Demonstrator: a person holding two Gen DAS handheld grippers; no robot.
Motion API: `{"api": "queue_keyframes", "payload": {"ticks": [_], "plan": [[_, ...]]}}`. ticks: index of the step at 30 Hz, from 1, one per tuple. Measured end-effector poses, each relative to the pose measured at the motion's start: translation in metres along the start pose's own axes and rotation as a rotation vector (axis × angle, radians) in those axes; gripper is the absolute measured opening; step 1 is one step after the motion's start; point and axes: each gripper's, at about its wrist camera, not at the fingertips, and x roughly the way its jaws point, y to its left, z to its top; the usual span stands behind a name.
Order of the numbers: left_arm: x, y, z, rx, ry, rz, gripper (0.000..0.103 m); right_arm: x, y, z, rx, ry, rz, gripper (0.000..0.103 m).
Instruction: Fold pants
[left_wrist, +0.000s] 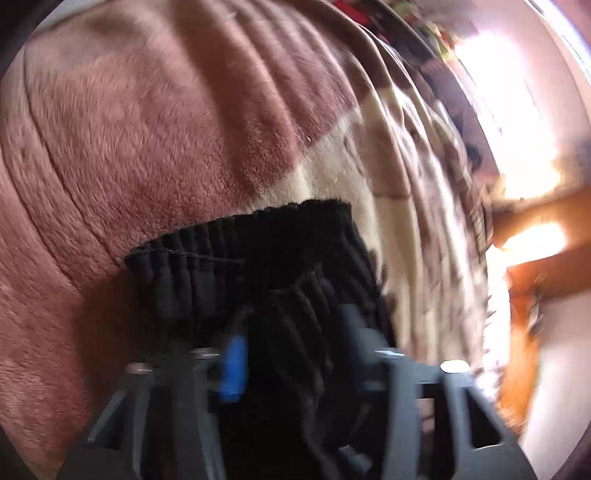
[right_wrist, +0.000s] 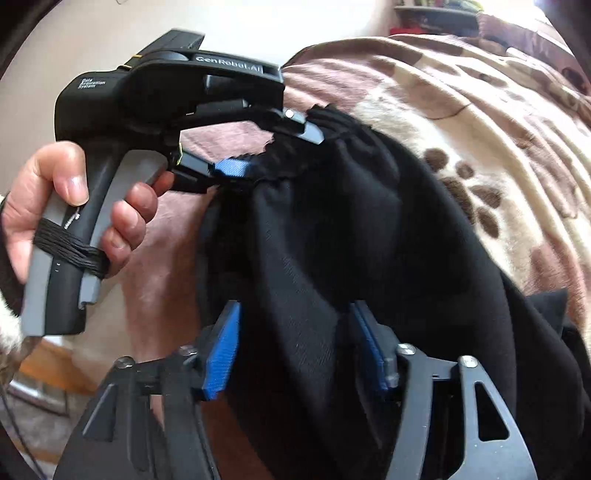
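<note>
- Right gripper (right_wrist: 295, 347): nearest in the right wrist view. Its two blue pads (right_wrist: 221, 354) stand either side of a hanging fold of the black pants (right_wrist: 369, 229). The cloth fills the gap between them and both pads appear to bear on it, so the gripper holds the pants. The lower part of the fold is cut off by the bottom of the frame.
- Left gripper (right_wrist: 275, 151): seen from the side in the right wrist view, just beyond the right gripper. It is clamped on the gathered waistband (right_wrist: 314, 162) of the pants. One blue pad shows; the opposite pad is hidden behind the cloth.
- Hand (right_wrist: 74, 206): wrapped around the grey and black handle of the left gripper, at the left of that view. A band of dark thread is wound around the handle.
- Left wrist view: heavily blurred. The left gripper (left_wrist: 291, 350) shows one blue pad at left; the other finger is a dark smear, and black cloth fills the space between them.
- Pants location: they drape from both grippers onto the blanket (right_wrist: 480, 122), with the ribbed waistband (left_wrist: 236, 236) lying against its pink area.
- Blanket: pink and cream with brown paw prints (right_wrist: 465, 184); its far edge is blurred.
- Background: overexposed in the left wrist view; objects beyond the blanket cannot be identified.
</note>
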Motion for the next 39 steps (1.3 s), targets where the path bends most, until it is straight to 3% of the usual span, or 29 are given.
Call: {"api": "queue_keyframes", "payload": {"ticks": [1,3,7,10,12,15,17,20,23,25,27,29,30,33,36,39], "plan": [[-0.002,0.0,0.001,-0.02,-0.003,-0.042,0.034,0.0,0.006,0.001,-0.021,-0.005,-0.08,0.019],[-0.01,-0.004,0.001,0.008,-0.028,-0.077,0.028,-0.002,0.012,0.004,-0.036,-0.004,-0.098,0.006],[-0.049,-0.012,0.004,0.039,-0.124,-0.192,0.024,-0.016,0.029,0.01,-0.04,-0.05,-0.123,0.004],[-0.091,-0.005,0.006,0.057,-0.245,-0.22,0.024,-0.028,0.05,0.027,-0.045,-0.119,-0.067,0.004],[-0.108,0.008,0.004,0.071,-0.291,-0.2,0.024,-0.025,0.068,0.037,-0.081,-0.134,-0.026,0.004],[-0.095,0.042,-0.002,0.075,-0.237,-0.001,0.023,0.007,0.071,0.039,-0.082,-0.073,-0.017,0.004],[-0.087,0.06,-0.005,0.043,-0.219,0.02,0.023,0.034,0.064,0.025,-0.081,-0.003,-0.02,0.004],[-0.086,0.077,-0.009,-0.013,-0.24,-0.002,0.024,0.04,0.063,0.016,-0.083,-0.01,-0.014,0.004],[-0.092,0.069,-0.007,0.028,-0.239,0.041,0.024,0.039,0.063,0.019,-0.105,0.009,0.01,0.007],[-0.101,0.053,-0.001,0.083,-0.259,0.091,0.025,0.026,0.05,0.022,-0.082,0.025,0.104,0.01],[-0.117,0.037,0.001,0.146,-0.315,0.103,0.033,0.004,0.028,0.023,0.001,0.008,0.212,0.022],[-0.133,0.025,0.0,0.187,-0.371,0.107,0.04,-0.024,0.005,0.019,0.07,-0.026,0.256,0.033],[-0.138,0.016,0.0,0.208,-0.393,0.088,0.041,-0.039,-0.009,0.017,0.093,-0.049,0.245,0.037],[-0.139,-0.01,-0.002,0.227,-0.399,-0.004,0.049,-0.074,-0.066,0.018,0.153,-0.079,0.103,0.037],[-0.12,-0.039,-0.007,0.295,-0.346,-0.038,0.05,-0.088,-0.11,0.019,0.194,-0.078,-0.024,0.037],[-0.086,-0.066,-0.017,0.379,-0.268,-0.066,0.05,-0.087,-0.163,0.015,0.285,-0.057,-0.048,0.037]]}}
